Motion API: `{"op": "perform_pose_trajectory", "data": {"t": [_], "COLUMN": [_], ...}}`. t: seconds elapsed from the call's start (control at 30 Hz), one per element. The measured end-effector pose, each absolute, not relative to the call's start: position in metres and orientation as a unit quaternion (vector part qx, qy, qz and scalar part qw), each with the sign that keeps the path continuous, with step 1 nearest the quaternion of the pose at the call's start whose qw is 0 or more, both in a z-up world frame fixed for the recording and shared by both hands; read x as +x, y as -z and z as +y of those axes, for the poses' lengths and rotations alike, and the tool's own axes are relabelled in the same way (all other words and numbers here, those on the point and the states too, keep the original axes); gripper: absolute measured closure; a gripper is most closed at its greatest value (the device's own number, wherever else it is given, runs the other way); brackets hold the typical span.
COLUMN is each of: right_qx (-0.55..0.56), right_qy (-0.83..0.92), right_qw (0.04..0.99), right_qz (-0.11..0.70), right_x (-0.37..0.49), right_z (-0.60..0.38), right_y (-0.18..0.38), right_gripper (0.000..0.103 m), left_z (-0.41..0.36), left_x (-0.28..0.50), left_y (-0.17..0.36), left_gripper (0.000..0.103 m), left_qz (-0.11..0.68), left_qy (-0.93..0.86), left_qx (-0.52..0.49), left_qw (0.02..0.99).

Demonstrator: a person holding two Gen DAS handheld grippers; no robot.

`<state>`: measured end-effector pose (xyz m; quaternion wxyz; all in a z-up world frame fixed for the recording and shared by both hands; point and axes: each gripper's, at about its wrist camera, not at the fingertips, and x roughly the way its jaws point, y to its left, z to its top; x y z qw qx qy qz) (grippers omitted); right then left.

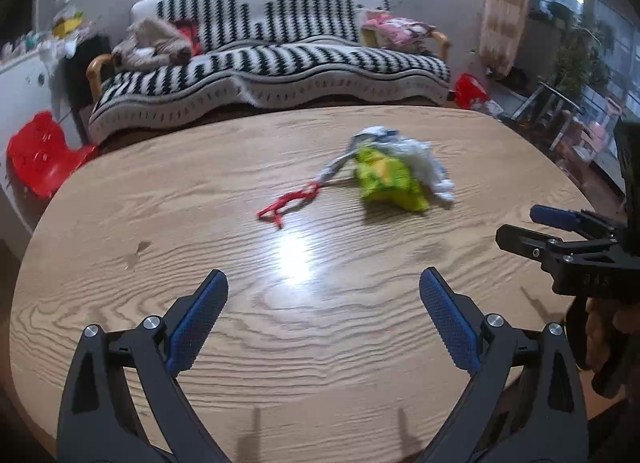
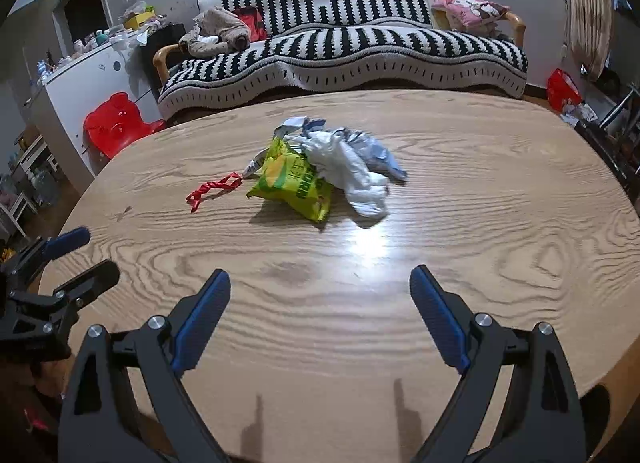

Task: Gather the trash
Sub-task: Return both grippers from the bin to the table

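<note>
A small heap of trash lies mid-table: a yellow-green snack bag (image 2: 294, 183) (image 1: 390, 179), crumpled white and blue wrappers (image 2: 352, 161) (image 1: 416, 159) behind it, and a red ribbon scrap (image 2: 212, 189) (image 1: 288, 203) to its left. My left gripper (image 1: 324, 291) hovers open over the near part of the wooden table (image 1: 160, 223), well short of the trash, with nothing between its blue pads. My right gripper (image 2: 320, 287) is open too, empty, just as far from the heap. Each gripper shows at the edge of the other's view: the right gripper (image 1: 524, 229), the left gripper (image 2: 98, 255).
Behind the table (image 2: 500, 203) stands a sofa with a black-and-white striped cover (image 2: 340, 43), clothes and a pink cushion on it. A red plastic chair (image 2: 116, 125) sits at the left, a white cabinet (image 2: 80, 79) beyond it, a red bag (image 2: 562, 89) on the floor at the right.
</note>
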<state>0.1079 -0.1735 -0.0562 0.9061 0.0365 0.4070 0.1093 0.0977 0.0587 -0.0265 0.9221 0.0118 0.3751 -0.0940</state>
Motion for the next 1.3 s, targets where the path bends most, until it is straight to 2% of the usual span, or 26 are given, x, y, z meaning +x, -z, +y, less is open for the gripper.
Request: {"op": "perform_pose_trajectory", "data": {"t": [0.53,0.9,1.3], "right_qx": [0.023,0.01,0.049], "right_qy": [-0.134,-0.121,-0.078], "right_qw": [0.903,0.908,0.914], "right_qz": [0.408,0.401,0.394], "right_x": [0.155,0.155,0.194], "right_z": [-0.12,-0.136,-0.182], "right_y": [0.077,0.072,0.071], "right_gripper": [0.015,0.015,0.015], "left_z": [0.103,0.102,0.102], "left_x": [0.125,0.13,0.182], "left_y": [0.045,0.04,0.073], "left_gripper": [0.009,0.009,0.009], "left_qz": [0.393,0.386,0.42], "left_qy": [0.05,0.054,0.018], "left_qx": [-0.018,-0.024,-0.048], "left_qw": [0.918,0.92,0.906]}}
